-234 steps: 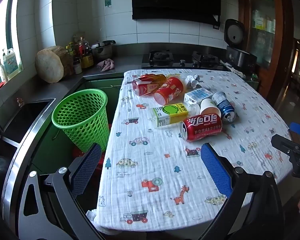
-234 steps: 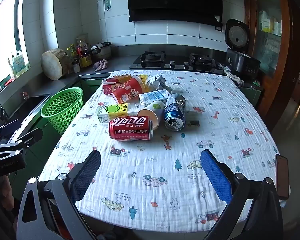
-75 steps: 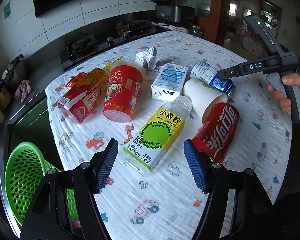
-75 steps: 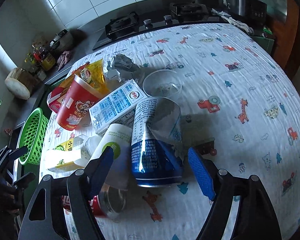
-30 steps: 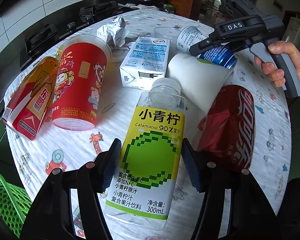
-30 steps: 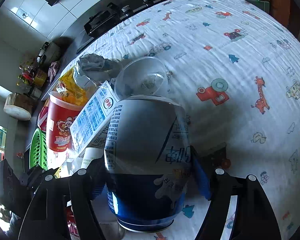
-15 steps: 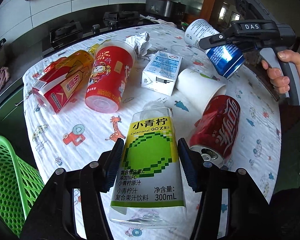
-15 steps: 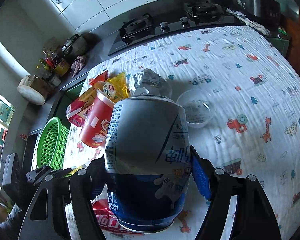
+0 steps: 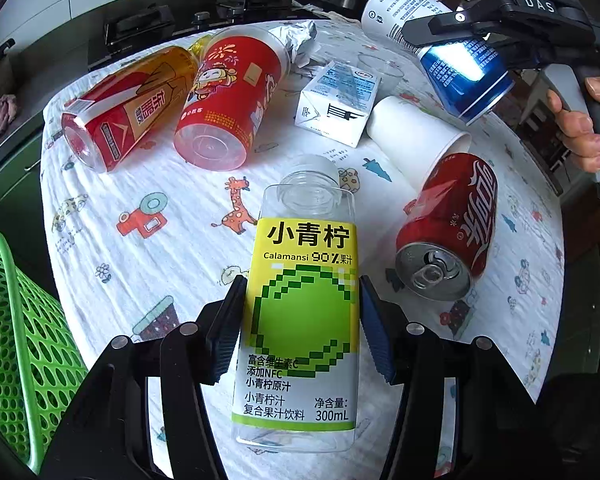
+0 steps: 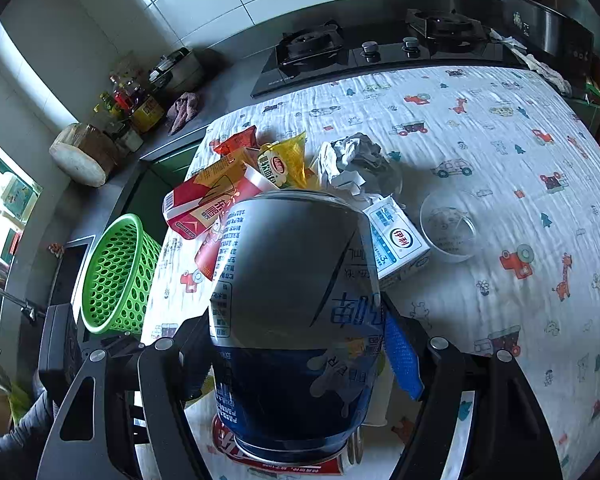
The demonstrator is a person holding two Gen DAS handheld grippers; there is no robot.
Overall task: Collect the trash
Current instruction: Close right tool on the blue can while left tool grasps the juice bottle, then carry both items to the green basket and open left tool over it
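Clear plastic juice bottle (image 9: 300,312), cap pointing away, clamped in left gripper (image 9: 300,324); right gripper (image 10: 300,344) grips smooth blue-and-white can (image 10: 292,320).

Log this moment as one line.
left gripper: shut on clear yellow-green-labelled juice bottle | right gripper: shut on blue-white can | green plastic basket: empty

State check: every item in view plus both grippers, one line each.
left gripper: shut on the juice bottle
juice bottle: empty, capped, gripped
right gripper: shut on the blue can
blue can: held in the air, tilted
red cola can: opened, on its side
white paper cup: tipped over
red plastic cup: lying down
milk carton: on its side
green basket: upright
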